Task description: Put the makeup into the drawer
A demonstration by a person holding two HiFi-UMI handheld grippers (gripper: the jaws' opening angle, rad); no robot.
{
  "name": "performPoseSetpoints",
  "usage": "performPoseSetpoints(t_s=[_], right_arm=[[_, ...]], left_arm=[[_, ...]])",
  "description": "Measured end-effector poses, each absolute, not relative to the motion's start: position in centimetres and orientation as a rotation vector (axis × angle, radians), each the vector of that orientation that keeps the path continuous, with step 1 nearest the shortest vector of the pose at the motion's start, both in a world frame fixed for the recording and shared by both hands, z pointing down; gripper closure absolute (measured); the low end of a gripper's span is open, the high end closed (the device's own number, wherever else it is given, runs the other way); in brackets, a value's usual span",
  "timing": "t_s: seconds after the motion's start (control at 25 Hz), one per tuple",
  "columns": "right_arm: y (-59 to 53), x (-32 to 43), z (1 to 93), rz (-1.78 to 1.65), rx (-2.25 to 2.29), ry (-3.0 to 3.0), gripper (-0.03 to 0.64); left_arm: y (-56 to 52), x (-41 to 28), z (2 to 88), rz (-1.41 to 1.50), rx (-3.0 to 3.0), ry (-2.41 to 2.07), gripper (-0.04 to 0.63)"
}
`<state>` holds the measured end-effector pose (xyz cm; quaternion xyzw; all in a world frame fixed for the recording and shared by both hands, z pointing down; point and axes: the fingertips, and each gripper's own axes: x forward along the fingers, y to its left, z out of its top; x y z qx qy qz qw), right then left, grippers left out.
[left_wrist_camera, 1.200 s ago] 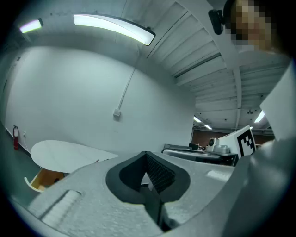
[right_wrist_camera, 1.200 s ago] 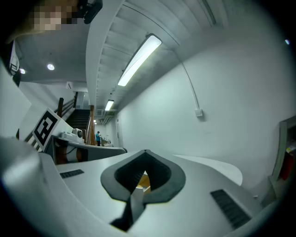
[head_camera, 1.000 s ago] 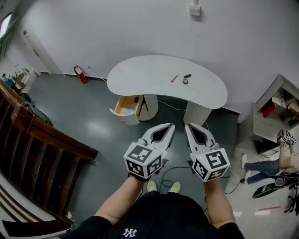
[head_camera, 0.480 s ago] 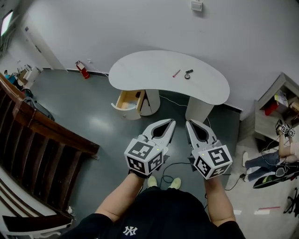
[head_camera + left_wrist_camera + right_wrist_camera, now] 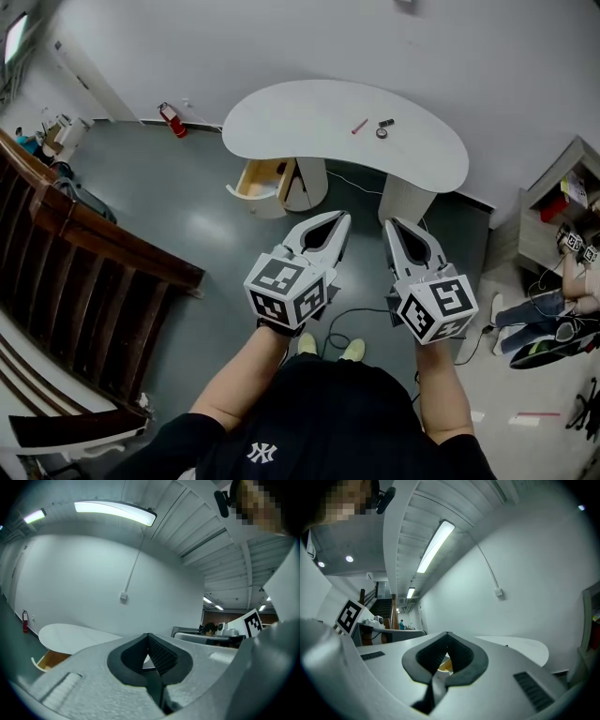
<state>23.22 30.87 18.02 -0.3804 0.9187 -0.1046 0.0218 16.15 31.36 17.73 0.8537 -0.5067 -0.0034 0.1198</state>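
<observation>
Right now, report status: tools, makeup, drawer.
Left tool shut, empty. Right tool shut, empty. Makeup on desk, untouched. Drawer open; desk well ahead.

**Clear floor ahead, clutter at both sides**

You are facing bare grey floor running up to the white table, whose top is lying mostly bare around three small items. The open drawer is jutting out beneath its left end. A wooden railing is hemming your left; a shelf and a seated person are crowding your right
</observation>
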Motion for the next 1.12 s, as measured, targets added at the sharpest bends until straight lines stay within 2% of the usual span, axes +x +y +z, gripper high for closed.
performPoseSetpoints(t_s=[0.56,1.12], right_arm=[[28.7,25.0,18.7,-0.363,-1.179,2.821,0.601],[20.2,19.7,20.3,-0.381,-1.279,2.829,0.601]], left_arm=[[29.6,17.4,18.3,0.004,2.486,-1.509,0.586],[20.5,13.3,19.9,0.025,2.528,-1.406,0.586]])
